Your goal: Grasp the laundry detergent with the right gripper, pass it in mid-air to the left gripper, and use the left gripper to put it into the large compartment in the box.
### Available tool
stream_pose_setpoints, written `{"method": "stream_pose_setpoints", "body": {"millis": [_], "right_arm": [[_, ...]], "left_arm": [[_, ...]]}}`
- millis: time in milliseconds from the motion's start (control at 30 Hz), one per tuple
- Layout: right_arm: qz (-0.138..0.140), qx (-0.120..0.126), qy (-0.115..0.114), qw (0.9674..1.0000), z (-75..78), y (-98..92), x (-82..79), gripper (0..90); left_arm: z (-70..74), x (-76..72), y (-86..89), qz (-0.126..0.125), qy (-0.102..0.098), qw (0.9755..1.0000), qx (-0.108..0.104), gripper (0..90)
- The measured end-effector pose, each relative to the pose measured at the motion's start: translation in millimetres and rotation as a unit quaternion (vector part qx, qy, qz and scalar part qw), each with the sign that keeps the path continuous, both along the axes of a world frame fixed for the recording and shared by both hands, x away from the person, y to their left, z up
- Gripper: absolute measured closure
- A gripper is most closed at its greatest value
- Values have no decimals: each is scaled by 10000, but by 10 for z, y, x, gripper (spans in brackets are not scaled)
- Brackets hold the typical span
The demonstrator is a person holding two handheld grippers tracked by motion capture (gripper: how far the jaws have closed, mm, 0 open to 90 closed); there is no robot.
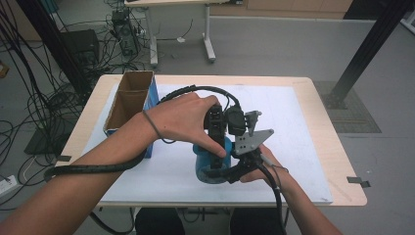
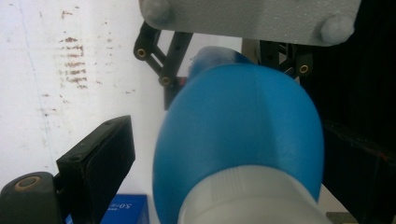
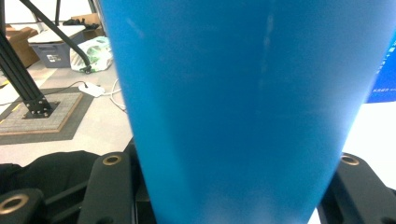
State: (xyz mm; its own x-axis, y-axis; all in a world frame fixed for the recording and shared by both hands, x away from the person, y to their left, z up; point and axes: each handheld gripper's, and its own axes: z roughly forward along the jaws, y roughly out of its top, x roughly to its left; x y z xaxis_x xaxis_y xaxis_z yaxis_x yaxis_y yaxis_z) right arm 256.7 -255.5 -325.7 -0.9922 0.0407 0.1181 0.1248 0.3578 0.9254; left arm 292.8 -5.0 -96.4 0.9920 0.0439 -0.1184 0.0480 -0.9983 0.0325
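At the table's [image 1: 323, 122] left edge, an open cardboard box [image 1: 128, 100] with a blue side stands on a white sheet [image 1: 298, 147]. The person's left forearm crosses in front of the box from the lower left, a black cable coiled along it.

At center, the left hand [image 1: 183, 120] holds the left gripper [image 1: 218, 144] pointing down over a blue bottle [image 1: 210, 166], which stands upright on the sheet near the table's front edge. In the left gripper view, that gripper [image 2: 224, 154] looks straight down on the bottle's [image 2: 243, 135] rounded shoulder and white cap. One black jaw stands apart from the bottle on the left, with white sheet showing between them. The other jaw is a dark shape close against the bottle's right side; whether it touches cannot be told. The jaws are set wide and straddle the bottle's top without pressing on it.

Just to the right, the right hand [image 1: 264, 169] brings the right gripper [image 1: 230, 174] in low from the side, its grey three-cornered plate tilted above it. In the right gripper view, the right gripper [image 3: 233, 186] has its two black jaws flanking the bottle's [image 3: 243, 102] body, clamped on its lower part.

Beyond the table lie a grey floor, tangled cables, a second table's legs and black frame posts.
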Motion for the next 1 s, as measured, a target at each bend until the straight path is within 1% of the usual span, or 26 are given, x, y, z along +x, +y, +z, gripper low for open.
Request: {"method": "stream_pose_setpoints", "body": {"millis": [267, 300, 333, 367, 500, 567, 633, 700, 767, 1000], "right_arm": [[15, 15, 3, 10000, 9, 9, 3, 430], [11, 16, 5, 10000, 10, 10, 1, 430], [4, 10, 16, 10000, 13, 10, 2, 430], [4, 10, 16, 10000, 13, 10, 2, 430], [-4, -13, 5, 10000, 18, 15, -4, 430], [11, -28, 8, 10000, 24, 19, -4, 430], [18, -22, 8, 10000, 23, 20, -1, 430], [15, -25, 3, 10000, 28, 21, 0, 430], [10, -15, -7, 10000, 27, 22, 0, 430], [7, -14, 10, 10000, 33, 27, 6, 430]], "left_arm": [[8, -14, 10, 2, -27, 10000, -16, 160], [9, -17, 12, -2, -32, 10000, -24, 174], [9, -17, 12, -5, -30, 10000, -23, 207], [9, -14, 12, -8, -21, 10000, -21, 207], [11, -4, 27, 9, -9, 10000, -37, 281], [10, -1, 42, 21, -12, 10000, -61, 307], [13, 8, 41, 28, 13, 10000, -49, 313], [11, -2, 53, 14, 0, 10000, -97, 337], [16, 2, 39, -11, 21, 10000, -71, 364], [23, 1, 39, 9, 4, 10000, -46, 371]]}}
